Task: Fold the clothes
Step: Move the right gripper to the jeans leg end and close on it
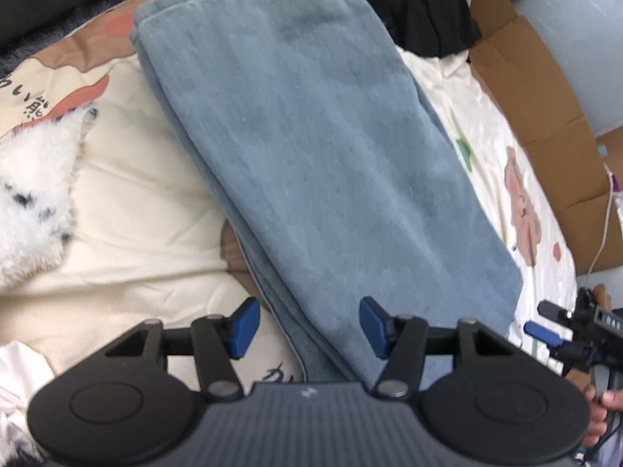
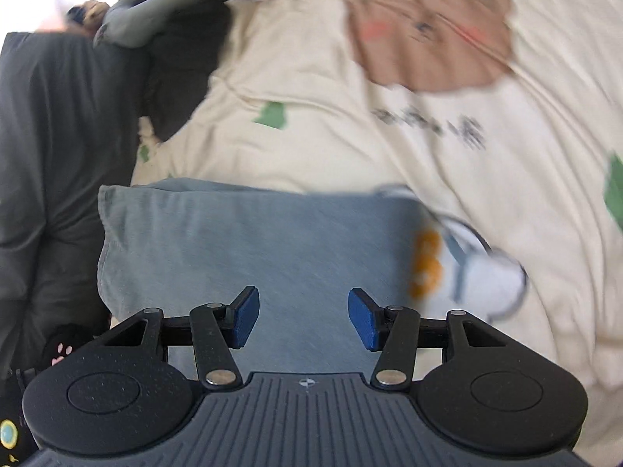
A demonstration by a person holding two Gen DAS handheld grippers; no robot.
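Bedspread [image 1: 148, 194]: cream, printed with brown bears, green trees and dark lettering; it covers the whole working surface in both views.
Blue garment [image 1: 311, 163]: folded into a long, layered strip that lies flat on the bedspread, running from the left gripper up toward the far edge; the right wrist view shows one end of it [image 2: 249, 241] with an orange and white print beside it, blurred.
Cardboard box [image 1: 545, 116]: opened flaps at the right of the bed.
Dark clothing [image 1: 420, 11]: heaped beyond the garment's far right corner.
White fluffy item [image 1: 35, 194]: black-flecked, at the left, apart from the garment.
Left gripper [image 1: 309, 327]: jaws spread wide, empty, above the garment's near end.
Right gripper [image 2: 303, 319]: jaws spread wide, empty, over the blue cloth; also seen at the left view's right edge [image 1: 545, 323], held by a hand [image 1: 599, 416].
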